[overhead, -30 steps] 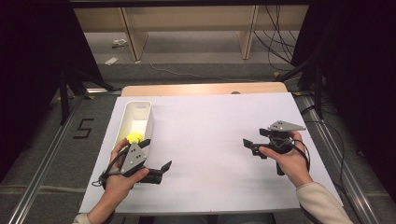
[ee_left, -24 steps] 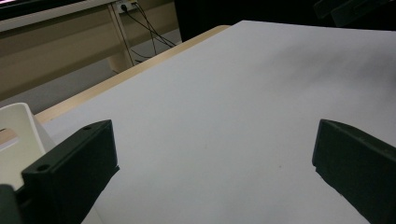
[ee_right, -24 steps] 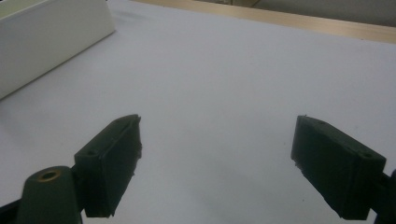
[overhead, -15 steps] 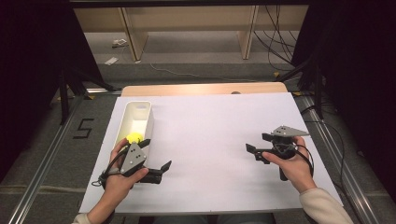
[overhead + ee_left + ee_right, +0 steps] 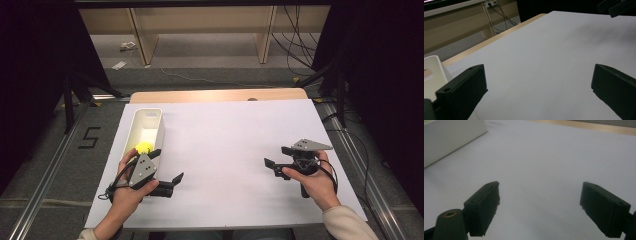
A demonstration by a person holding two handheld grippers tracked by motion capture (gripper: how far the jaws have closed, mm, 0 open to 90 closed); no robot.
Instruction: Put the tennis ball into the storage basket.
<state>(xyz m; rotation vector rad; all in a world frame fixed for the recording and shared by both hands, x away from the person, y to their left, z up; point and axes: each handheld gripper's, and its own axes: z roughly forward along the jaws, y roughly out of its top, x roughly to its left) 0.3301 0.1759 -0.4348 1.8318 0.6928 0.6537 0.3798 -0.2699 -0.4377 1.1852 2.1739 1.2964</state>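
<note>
Jaws wide apart on both sides, nothing between them: left gripper (image 5: 167, 165) at seven o'clock on the white surface (image 5: 225, 150), right gripper (image 5: 278, 157) at four o'clock, probably parked low after a drop or ahead of a pick. Just beside the left gripper, a long white bin (image 5: 145, 131) holding a small yellow thing (image 5: 143, 147) at its near end.

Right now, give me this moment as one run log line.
left tool: open, beside white bin | right tool: open, above table | yellow ball: in bin | nothing held
</note>
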